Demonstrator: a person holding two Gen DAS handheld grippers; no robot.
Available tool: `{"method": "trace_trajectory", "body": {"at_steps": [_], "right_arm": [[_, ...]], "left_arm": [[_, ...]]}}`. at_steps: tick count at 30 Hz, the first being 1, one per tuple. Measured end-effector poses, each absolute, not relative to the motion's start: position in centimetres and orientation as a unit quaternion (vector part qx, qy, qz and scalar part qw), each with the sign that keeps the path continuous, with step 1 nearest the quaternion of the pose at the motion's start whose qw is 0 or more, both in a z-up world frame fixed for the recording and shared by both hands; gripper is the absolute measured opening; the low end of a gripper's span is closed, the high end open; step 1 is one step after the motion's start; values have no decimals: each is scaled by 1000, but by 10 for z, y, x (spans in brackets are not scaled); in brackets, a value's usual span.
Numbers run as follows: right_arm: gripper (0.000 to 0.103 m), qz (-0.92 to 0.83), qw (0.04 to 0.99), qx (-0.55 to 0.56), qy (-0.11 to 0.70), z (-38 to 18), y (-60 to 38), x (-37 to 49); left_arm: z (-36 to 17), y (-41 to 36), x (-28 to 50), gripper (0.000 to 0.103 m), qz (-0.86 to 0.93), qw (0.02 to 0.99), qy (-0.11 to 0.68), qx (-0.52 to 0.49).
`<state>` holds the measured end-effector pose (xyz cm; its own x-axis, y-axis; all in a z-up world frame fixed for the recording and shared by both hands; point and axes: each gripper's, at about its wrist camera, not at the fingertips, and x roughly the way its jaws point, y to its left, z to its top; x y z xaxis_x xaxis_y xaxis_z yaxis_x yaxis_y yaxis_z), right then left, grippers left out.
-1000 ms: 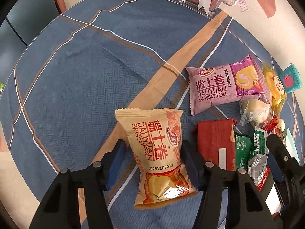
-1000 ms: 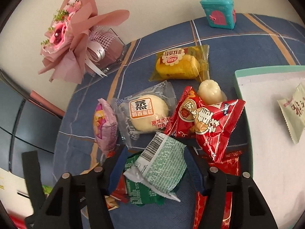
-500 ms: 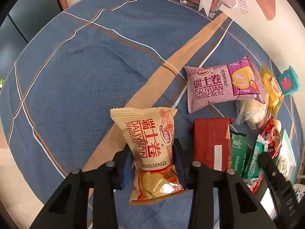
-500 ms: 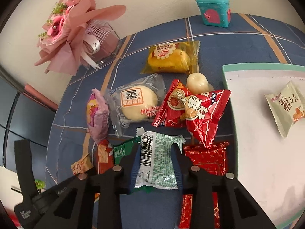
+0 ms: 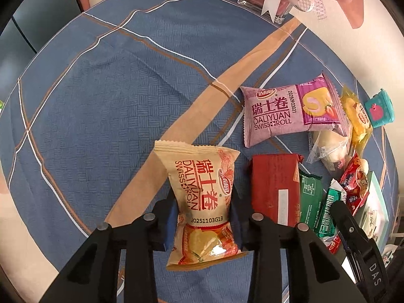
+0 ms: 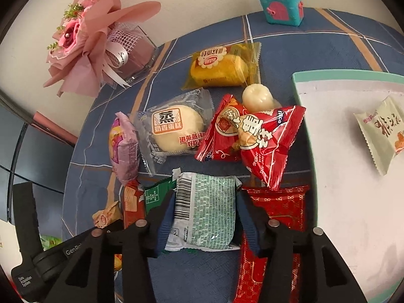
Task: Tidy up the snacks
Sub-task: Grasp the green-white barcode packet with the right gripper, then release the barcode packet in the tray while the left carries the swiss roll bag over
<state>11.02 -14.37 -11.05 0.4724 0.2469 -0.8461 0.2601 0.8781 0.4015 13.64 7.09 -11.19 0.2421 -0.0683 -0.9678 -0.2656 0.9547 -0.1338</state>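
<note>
Since a second ago both tools have closed in from a wide stance. The left tool (image 5: 204,217) is now clamped on the beige Swiss roll packet (image 5: 202,197), its blue pads pressing the wrapper at its waist so the packet stands along the fingers with its crimped top edge pointing away. The right tool (image 6: 204,217) has likewise pinched shut on the green-and-white packet (image 6: 205,212), barcode end to the left.

In the left wrist view, just right of the beige packet lies a dark red packet (image 5: 275,184), then a green packet (image 5: 309,197) beside it. Beyond them rests the purple Swiss roll packet (image 5: 287,113) on the blue checked cloth of the surface (image 5: 113,96).

From the right wrist view, a red patterned packet (image 6: 277,209) lies just right of the held one, partly under the tool's right finger. Farther out sit two bright red packets (image 6: 252,139), a clear-wrapped steamed cake (image 6: 176,128), and a yellow cake packet (image 6: 222,68). To the right, the mint-rimmed tray (image 6: 341,74) holds one pale packet (image 6: 383,131). A pink bouquet (image 6: 88,35) and a teal box (image 6: 279,3) stand at the far edge by the wall.
</note>
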Motion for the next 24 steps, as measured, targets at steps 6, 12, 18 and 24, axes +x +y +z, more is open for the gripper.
{"method": "trace_trajectory", "body": {"at_steps": [6, 12, 18, 24], "right_arm": [[54, 5, 810, 271, 521, -122, -145, 111], [52, -1, 807, 282, 519, -120, -151, 107], [52, -6, 802, 297, 518, -111, -157, 105], [52, -10, 797, 302, 523, -98, -163, 99]], "left_arm": [[-122, 70, 140, 37, 63, 777, 613, -130], [-126, 67, 141, 37, 62, 776, 614, -132], [-123, 74, 140, 36, 58, 776, 609, -152], [-104, 81, 135, 36, 60, 791, 585, -166]]}}
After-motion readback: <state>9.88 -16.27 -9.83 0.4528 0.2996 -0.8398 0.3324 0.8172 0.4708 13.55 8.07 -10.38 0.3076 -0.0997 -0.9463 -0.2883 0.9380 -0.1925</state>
